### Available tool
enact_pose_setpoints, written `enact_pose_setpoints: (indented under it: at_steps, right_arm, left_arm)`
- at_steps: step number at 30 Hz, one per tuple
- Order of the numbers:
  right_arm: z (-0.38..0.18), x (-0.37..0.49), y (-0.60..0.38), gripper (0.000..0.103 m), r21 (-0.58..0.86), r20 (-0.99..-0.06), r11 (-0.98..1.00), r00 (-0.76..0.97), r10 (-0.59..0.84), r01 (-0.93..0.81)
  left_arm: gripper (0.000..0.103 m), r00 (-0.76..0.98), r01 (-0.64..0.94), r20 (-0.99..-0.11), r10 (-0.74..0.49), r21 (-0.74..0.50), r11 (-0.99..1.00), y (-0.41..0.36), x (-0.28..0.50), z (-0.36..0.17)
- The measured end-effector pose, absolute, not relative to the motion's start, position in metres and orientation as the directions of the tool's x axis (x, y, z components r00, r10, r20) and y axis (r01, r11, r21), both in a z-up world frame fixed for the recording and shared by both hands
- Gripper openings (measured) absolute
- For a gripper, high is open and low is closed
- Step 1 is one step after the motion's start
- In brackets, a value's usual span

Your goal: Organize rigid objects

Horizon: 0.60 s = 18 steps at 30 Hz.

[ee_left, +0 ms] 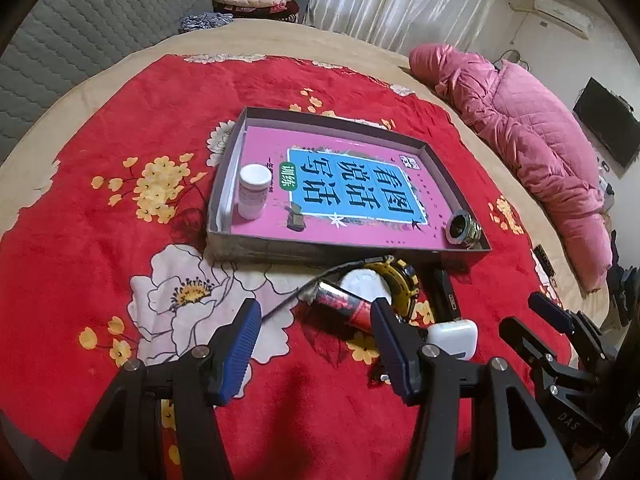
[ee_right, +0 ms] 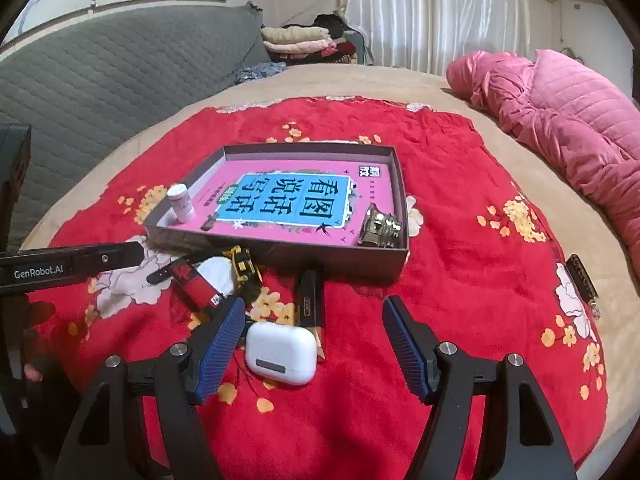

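A shallow grey box (ee_left: 256, 246) (ee_right: 280, 258) with a pink book on its floor lies on a red flowered blanket. Inside stand a white bottle (ee_left: 253, 191) (ee_right: 181, 202) and a metal fitting (ee_left: 464, 231) (ee_right: 380, 226). In front of the box lie a red tube (ee_left: 344, 307) (ee_right: 196, 284), a yellow watch (ee_left: 400, 280) (ee_right: 244, 266), a black bar (ee_left: 446, 294) (ee_right: 309, 298) and a white earbud case (ee_left: 454, 336) (ee_right: 280, 352). My left gripper (ee_left: 316, 320) is open, empty, just short of the tube. My right gripper (ee_right: 314, 320) is open around the earbud case without touching it.
A pink padded jacket (ee_left: 532, 152) (ee_right: 560, 120) lies along the bed's right side. A grey quilted sofa (ee_right: 100, 76) stands at the left. Folded clothes (ee_right: 300, 40) are stacked at the back. A small dark object (ee_right: 584, 280) lies near the blanket's right edge.
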State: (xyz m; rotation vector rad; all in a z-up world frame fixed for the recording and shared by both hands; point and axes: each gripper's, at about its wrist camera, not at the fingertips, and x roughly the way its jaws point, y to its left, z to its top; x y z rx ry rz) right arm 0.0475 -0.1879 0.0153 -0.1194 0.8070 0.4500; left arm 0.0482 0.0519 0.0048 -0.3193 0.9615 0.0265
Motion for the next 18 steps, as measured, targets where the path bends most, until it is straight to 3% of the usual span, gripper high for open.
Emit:
enact_pose_setpoints:
  at_steps: [18]
  right_arm:
    - [0.001, 0.049, -0.19, 0.073, 0.079, -0.737, 0.895, 0.579, 0.349, -0.439]
  left_arm:
    - [0.057, 0.486, -0.306, -0.854, -0.186, -0.366, 0.879, 0.046, 0.073, -0.026]
